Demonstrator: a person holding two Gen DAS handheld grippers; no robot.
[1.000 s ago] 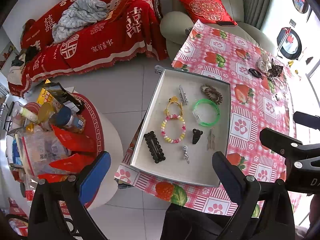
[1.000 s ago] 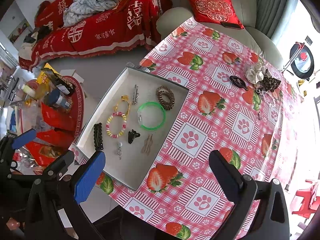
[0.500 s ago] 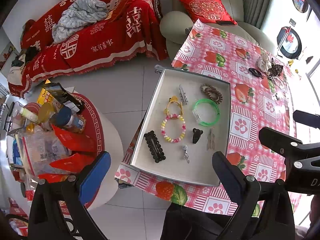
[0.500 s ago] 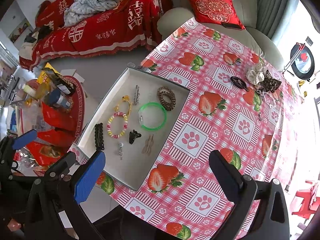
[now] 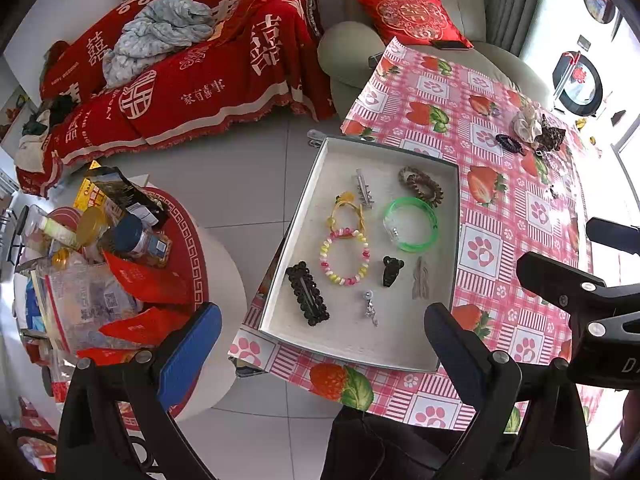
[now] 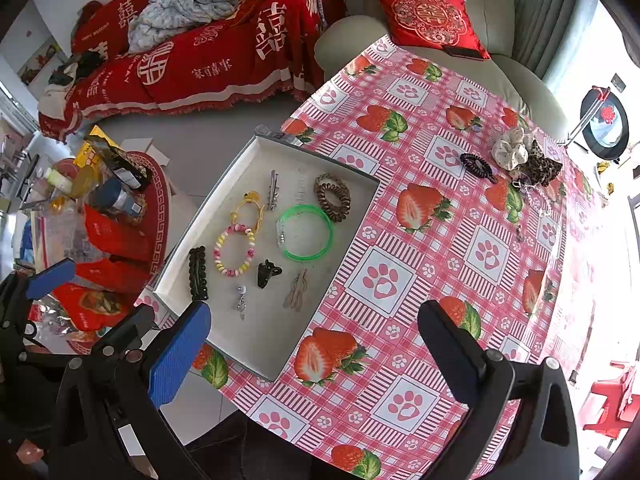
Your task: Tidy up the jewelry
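Observation:
A white tray [image 5: 400,354] [image 6: 256,354] lies on the strawberry tablecloth [image 6: 400,280]. In it lie a green bangle [image 5: 411,224] [image 6: 306,232], a beaded bracelet [image 5: 345,256] [image 6: 234,250], a yellow band [image 5: 346,212], a brown coil tie [image 6: 332,197], black clips [image 5: 307,294] [image 6: 269,273] and small earrings [image 5: 370,306]. Far on the table lie a black coil tie [image 6: 476,165], a cream scrunchie [image 6: 510,148], a leopard scrunchie [image 6: 540,166] and a thin chain [image 6: 534,196]. My left gripper [image 5: 320,352] and right gripper [image 6: 314,342] are open and empty, held above the tray's near edge.
A round side table [image 5: 216,280] crowded with bottles, jars and red packets stands left of the table. A red-covered sofa [image 5: 180,80] and a beige armchair with a red cushion [image 6: 424,16] stand behind. Tiled floor lies between them.
The right gripper has drifted slightly, shifting its view a little. The left gripper and the jewelry have not moved.

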